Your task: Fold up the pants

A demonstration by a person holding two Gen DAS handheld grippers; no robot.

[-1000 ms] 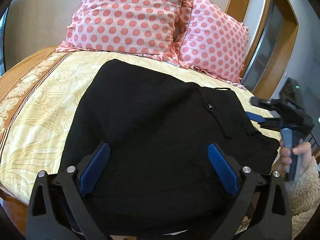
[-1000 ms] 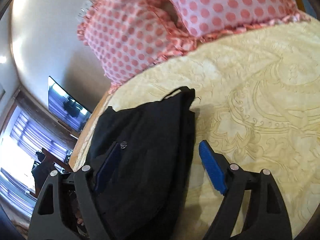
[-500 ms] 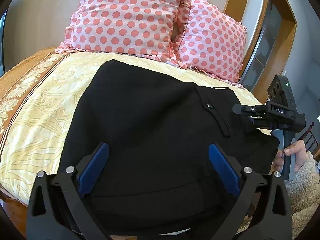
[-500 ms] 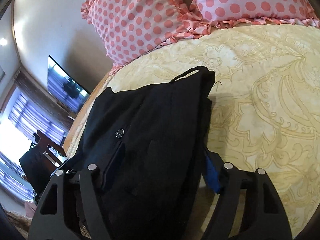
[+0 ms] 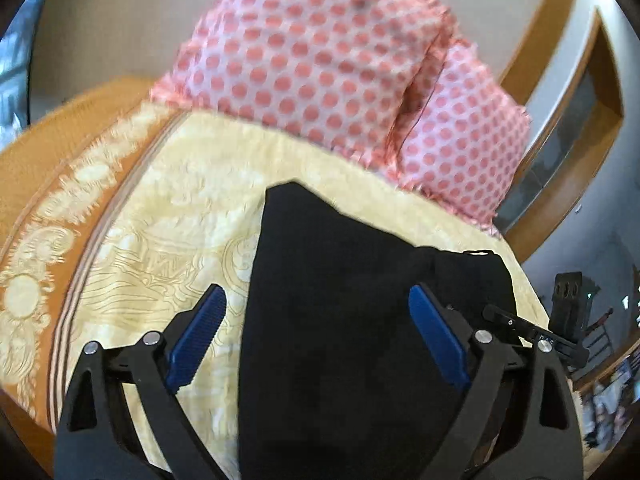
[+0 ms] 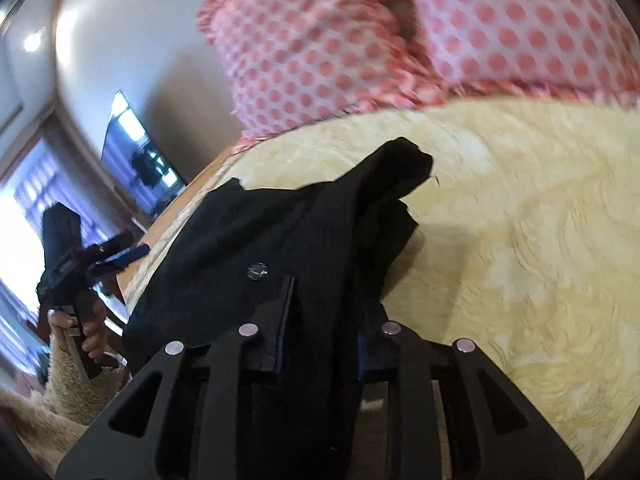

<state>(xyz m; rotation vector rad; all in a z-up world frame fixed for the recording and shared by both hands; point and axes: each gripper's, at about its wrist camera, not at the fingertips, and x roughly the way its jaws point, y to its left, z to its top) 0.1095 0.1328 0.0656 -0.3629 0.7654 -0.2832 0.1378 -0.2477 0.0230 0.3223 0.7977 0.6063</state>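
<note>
Partly blurred: right tongs (image 6: 320, 328) clamp black pants (image 6: 304, 240), pads hidden; left tongs (image 5: 316, 336) spread.

Pants (image 5: 340, 320) lie on the bedspread (image 5: 168, 240), toward the bed's near edge. Two pillows (image 5: 320, 52) stand behind them at the head of the bed, one beside the other, overlapping. Left gripper (image 5: 316, 328) sits at the pants' near end, its left finger over bedspread, its right over cloth. Right gripper (image 6: 320, 344) is at the pants' right edge, cloth between its fingers. A television (image 6: 140, 160) hangs on the wall beyond the bed's left side.
</note>
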